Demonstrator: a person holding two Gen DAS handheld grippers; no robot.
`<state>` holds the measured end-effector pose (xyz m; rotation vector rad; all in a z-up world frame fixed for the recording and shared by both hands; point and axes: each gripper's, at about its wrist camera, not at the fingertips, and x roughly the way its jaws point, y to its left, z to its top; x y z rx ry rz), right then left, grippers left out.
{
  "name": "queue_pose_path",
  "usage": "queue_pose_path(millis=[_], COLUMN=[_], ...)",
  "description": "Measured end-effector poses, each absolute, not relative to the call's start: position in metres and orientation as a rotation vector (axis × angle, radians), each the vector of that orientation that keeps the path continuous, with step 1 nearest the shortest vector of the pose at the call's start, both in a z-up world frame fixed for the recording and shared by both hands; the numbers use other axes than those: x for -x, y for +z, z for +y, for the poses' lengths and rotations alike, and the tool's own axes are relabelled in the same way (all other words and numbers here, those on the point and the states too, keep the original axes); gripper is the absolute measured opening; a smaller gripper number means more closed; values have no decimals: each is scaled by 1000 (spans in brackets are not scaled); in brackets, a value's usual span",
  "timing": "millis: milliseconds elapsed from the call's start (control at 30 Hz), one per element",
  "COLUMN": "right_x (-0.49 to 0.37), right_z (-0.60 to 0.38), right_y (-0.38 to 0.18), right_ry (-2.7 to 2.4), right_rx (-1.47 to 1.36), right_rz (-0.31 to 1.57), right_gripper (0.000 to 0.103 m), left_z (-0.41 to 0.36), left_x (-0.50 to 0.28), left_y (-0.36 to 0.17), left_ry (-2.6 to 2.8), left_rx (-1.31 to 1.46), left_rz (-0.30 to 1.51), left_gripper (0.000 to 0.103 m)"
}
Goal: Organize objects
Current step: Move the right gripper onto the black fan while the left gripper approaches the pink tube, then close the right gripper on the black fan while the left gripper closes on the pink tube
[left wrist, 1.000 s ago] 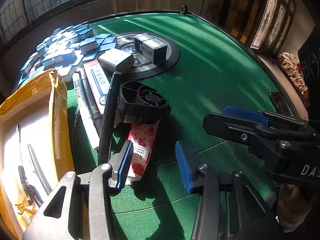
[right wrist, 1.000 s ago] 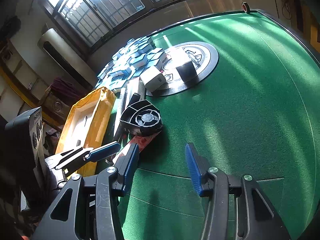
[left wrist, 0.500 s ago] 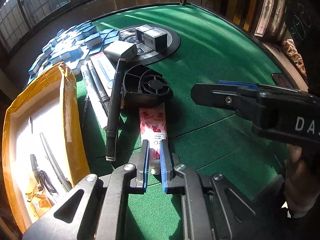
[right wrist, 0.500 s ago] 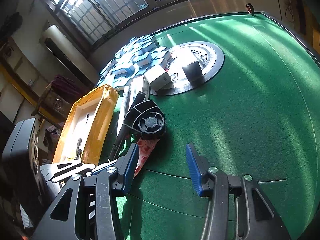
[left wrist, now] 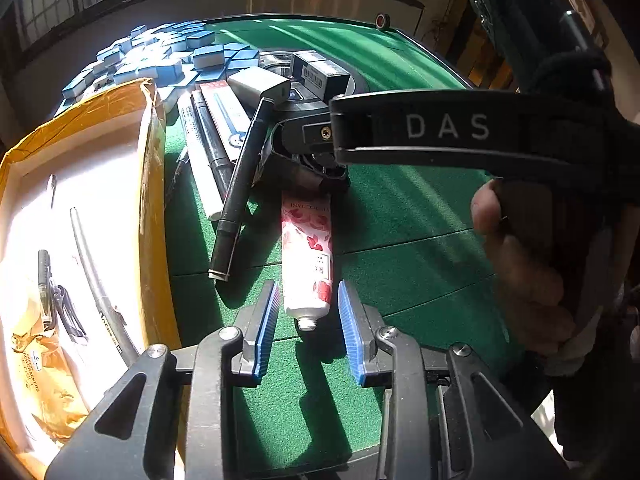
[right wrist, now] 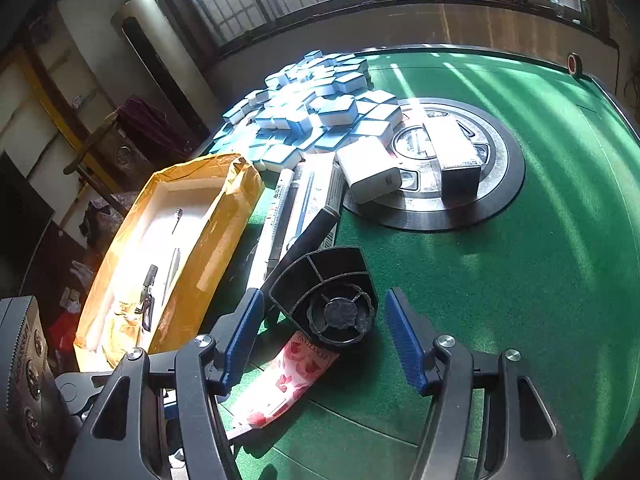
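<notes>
A pink rose-print cream tube (left wrist: 307, 258) lies on the green felt table (left wrist: 400, 240), cap end toward me. My left gripper (left wrist: 307, 322) is open, its blue pads on either side of the cap end, not touching. The tube's far end lies under a black fan housing (right wrist: 330, 296). My right gripper (right wrist: 320, 336) is open with the fan housing between its fingers; the tube (right wrist: 288, 380) shows below it. The right gripper's body (left wrist: 448, 128) crosses the left wrist view above the fan.
A yellow cardboard box (left wrist: 152, 208) holding pens and tools stands at the left. Pens and a black marker (left wrist: 240, 184) lie beside it. A pile of blue-and-white tiles (right wrist: 316, 108), a white charger (right wrist: 372, 176) and a small carton (right wrist: 460, 160) sit by the table's round centre plate (right wrist: 500, 200).
My left gripper was open, shut half a second ago, and is open again around the tube's cap end. My right gripper has moved forward around the fan housing.
</notes>
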<state>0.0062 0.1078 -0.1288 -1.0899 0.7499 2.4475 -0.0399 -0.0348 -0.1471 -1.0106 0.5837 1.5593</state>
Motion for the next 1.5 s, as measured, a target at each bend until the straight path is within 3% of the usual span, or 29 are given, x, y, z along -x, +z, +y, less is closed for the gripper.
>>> queue_pose_path(millis=[100, 167, 233, 467, 500, 567, 767, 833, 900, 933, 967, 1033, 1300, 1500], right_x=[3, 7, 11, 18, 17, 13, -5, -9, -8, -7, -5, -3, 14, 24], right_z=[113, 117, 119, 105, 106, 111, 119, 119, 120, 120, 121, 124, 126, 112], right_y=[-132, -134, -137, -142, -142, -140, -135, -133, -132, -133, -134, -134, -142, -147], right_ry=[2462, 2502, 2516, 2473, 2464, 2445, 2483, 2489, 2492, 2489, 2482, 2463, 2519, 2494], right_rx=[1147, 1173, 1202, 1240, 1238, 1227, 1179, 1157, 1150, 1152, 1161, 1139, 1248, 1294], right_rz=[737, 777, 845, 656, 652, 660, 768, 762, 755, 754, 750, 748, 785, 649], right_gripper=[62, 66, 67, 66, 63, 44, 25, 23, 24, 29, 46, 63, 63, 66], left_z=[-38, -40, -39, -41, -42, -42, -39, -37, -35, -34, -34, -34, -35, -36], left_x=[43, 44, 46, 51, 51, 51, 47, 47, 47, 47, 47, 47, 47, 47], left_y=[-141, -138, -137, -139, -140, -140, -141, -141, -141, -140, -140, -140, -140, -141], left_ry=[1551, 1560, 1562, 1579, 1578, 1580, 1570, 1581, 1585, 1583, 1582, 1581, 1582, 1590], left_rx=[1019, 1011, 1018, 1039, 1041, 1041, 1041, 1034, 1035, 1034, 1034, 1035, 1039, 1041], left_rz=[527, 504, 495, 495, 496, 492, 491, 503, 509, 507, 504, 505, 498, 502], left_gripper=[37, 48, 48, 48, 48, 48, 48, 48, 48, 48, 48, 48, 48, 48])
